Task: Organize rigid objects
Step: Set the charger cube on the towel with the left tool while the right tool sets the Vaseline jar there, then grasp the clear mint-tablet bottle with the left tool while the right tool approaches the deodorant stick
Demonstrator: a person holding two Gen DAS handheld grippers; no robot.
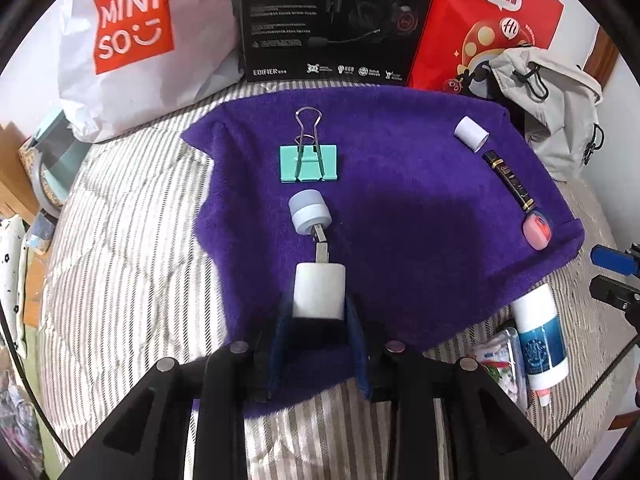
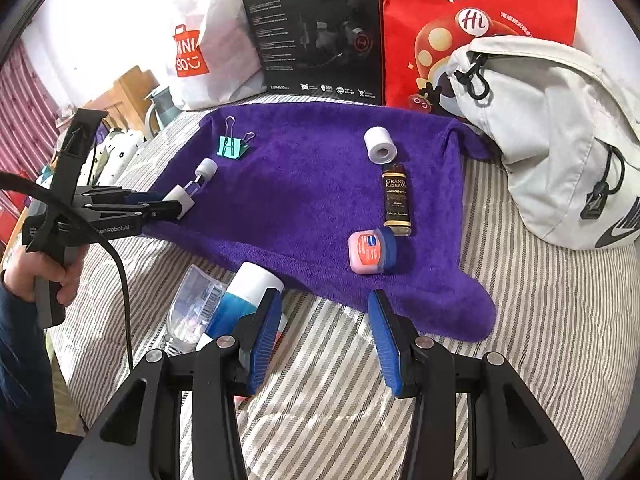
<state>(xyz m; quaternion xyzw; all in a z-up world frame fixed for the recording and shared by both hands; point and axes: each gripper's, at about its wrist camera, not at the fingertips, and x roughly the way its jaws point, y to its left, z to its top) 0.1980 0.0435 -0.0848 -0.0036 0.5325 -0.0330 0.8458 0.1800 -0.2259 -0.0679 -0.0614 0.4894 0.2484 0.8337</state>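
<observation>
Four things already lie on the towel [image 1: 400, 216]; the left gripper [image 1: 318, 322] pinches a white-capped piece [image 1: 319, 290] near its left edge, the right gripper [image 2: 324, 336] is spread empty, and the tube [image 2: 248, 300] waits off its near edge.

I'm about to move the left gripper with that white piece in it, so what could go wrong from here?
1. The left gripper is shut on only the near end of the white piece; its metal link trails to a grey cap on the purple towel, which may swing or snag.
2. The teal binder clip lies just beyond and could get pushed.
3. The open right gripper could nudge the bottle.
</observation>
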